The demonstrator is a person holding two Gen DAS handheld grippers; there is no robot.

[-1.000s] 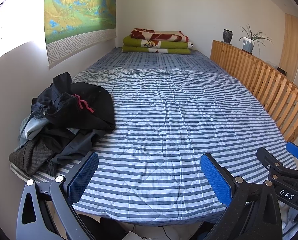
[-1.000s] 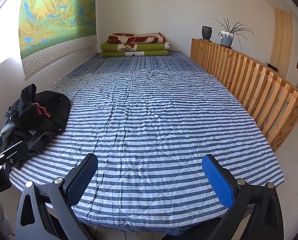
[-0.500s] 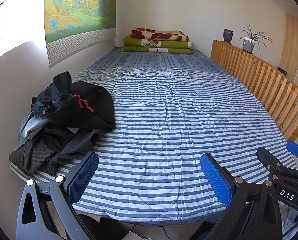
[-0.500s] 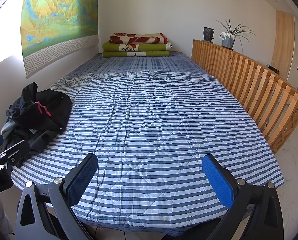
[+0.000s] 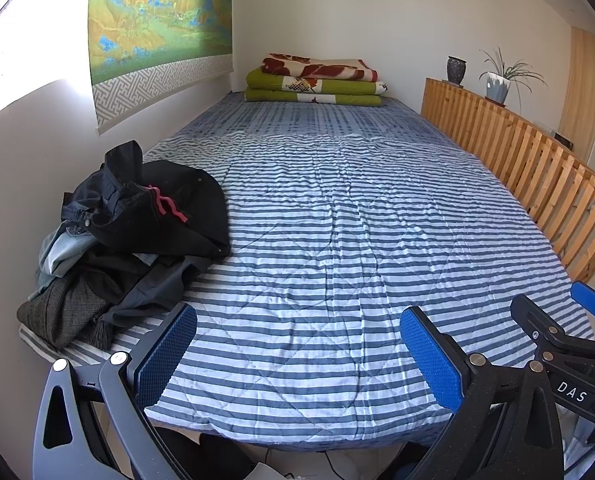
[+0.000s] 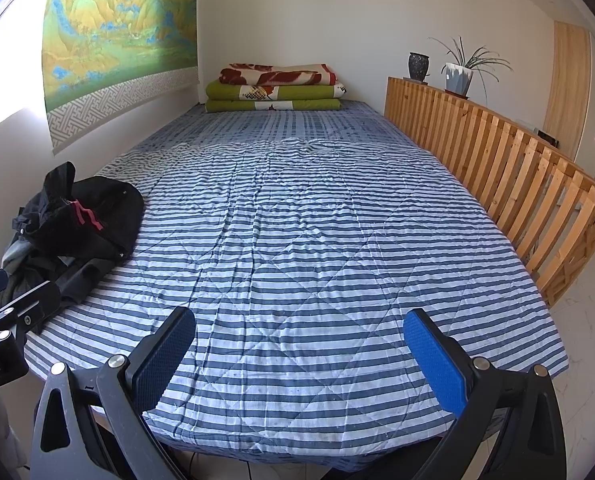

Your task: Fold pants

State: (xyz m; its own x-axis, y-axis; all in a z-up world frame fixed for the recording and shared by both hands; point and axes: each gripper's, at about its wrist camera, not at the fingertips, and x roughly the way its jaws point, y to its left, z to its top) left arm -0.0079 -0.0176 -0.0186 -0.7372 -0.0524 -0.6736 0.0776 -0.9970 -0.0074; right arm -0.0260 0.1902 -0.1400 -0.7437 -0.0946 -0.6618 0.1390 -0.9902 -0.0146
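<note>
From the left wrist camera, the left claw [image 5: 297,350] hangs over the near end of the bed [image 5: 357,240], its two blue-padded fingers [image 5: 165,354] spread wide with nothing between them. The bed wears a blue-and-white striped quilt. On the quilt's left edge, against the wall, sits a heap of clothes [image 5: 125,240]: a black garment with a red-pink trim on top, pale denim and grey fabric beneath. The pants are presumably somewhere in that heap, though no single pair can be picked out. At the far end lie folded blankets [image 5: 317,80], green under a cream-and-red one. A landscape hanging [image 5: 157,20] covers the left wall; a wooden slatted rail [image 5: 537,168] runs along the bed's right side, carrying a dark vase [image 5: 456,70] and a potted plant [image 5: 499,84]. Part of the right claw [image 5: 565,336] shows at the lower right.

From the right wrist camera, the right claw [image 6: 299,356] likewise stands spread and empty above the quilt's near edge. The clothes heap [image 6: 73,224] lies well off to its left, and a piece of the left claw [image 6: 13,312] pokes in just in front of it.
</note>
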